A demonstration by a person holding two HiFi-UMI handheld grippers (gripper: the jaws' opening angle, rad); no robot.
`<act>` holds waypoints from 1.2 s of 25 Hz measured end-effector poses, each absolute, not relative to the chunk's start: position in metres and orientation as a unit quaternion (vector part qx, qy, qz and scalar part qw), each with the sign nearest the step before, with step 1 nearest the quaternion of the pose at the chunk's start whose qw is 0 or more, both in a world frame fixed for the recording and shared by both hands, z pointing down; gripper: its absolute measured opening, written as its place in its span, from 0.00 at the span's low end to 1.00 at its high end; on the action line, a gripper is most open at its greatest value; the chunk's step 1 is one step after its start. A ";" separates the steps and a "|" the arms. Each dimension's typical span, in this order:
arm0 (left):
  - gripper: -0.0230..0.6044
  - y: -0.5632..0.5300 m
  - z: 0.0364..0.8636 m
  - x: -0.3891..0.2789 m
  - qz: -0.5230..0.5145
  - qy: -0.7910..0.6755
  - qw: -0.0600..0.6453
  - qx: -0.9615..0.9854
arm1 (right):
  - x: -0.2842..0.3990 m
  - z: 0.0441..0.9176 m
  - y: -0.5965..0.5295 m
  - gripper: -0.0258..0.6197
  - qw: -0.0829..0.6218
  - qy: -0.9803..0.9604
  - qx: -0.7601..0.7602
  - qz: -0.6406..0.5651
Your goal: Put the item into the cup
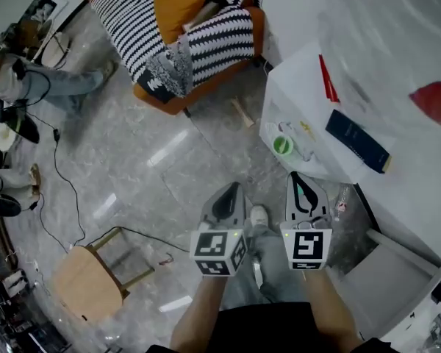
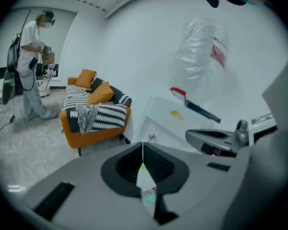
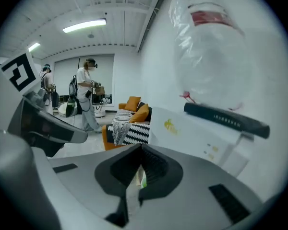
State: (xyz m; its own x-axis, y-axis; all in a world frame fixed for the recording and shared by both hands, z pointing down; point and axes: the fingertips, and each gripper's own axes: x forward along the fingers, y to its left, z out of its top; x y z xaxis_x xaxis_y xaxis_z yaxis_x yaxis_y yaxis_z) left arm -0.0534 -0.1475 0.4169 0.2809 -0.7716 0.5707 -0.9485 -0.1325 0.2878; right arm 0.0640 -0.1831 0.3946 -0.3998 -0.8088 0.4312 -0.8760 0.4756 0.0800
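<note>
Both pressed together, empty — left claw (image 1: 234, 190) | right claw (image 1: 295, 179) | cup (image 1: 282, 145) on table (image 1: 303, 87)

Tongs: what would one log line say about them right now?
left tongs: shut, empty | right tongs: shut, empty | place: near white table corner | task: not begun
</note>
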 end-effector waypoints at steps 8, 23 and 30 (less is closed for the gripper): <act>0.06 -0.140 0.315 -0.064 0.086 -0.586 0.282 0.755 | 0.041 0.290 -0.181 0.06 0.172 -0.850 0.498 0.033; 0.06 -0.161 0.220 -0.043 0.058 -0.508 0.244 0.824 | 0.037 0.183 -0.170 0.06 0.107 -0.819 0.562 0.037; 0.06 -0.167 0.194 -0.022 0.058 -0.481 0.250 0.838 | 0.048 0.147 -0.169 0.06 0.044 -0.821 0.562 0.091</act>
State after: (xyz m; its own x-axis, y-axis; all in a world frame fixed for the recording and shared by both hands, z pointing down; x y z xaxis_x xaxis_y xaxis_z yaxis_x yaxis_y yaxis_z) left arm -0.0225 -0.1669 0.1937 0.5299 -0.7778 0.3380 -0.8359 -0.4116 0.3632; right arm 0.0479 -0.1694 0.1472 -0.3634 -0.9151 0.1747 -0.9311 0.3505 -0.1009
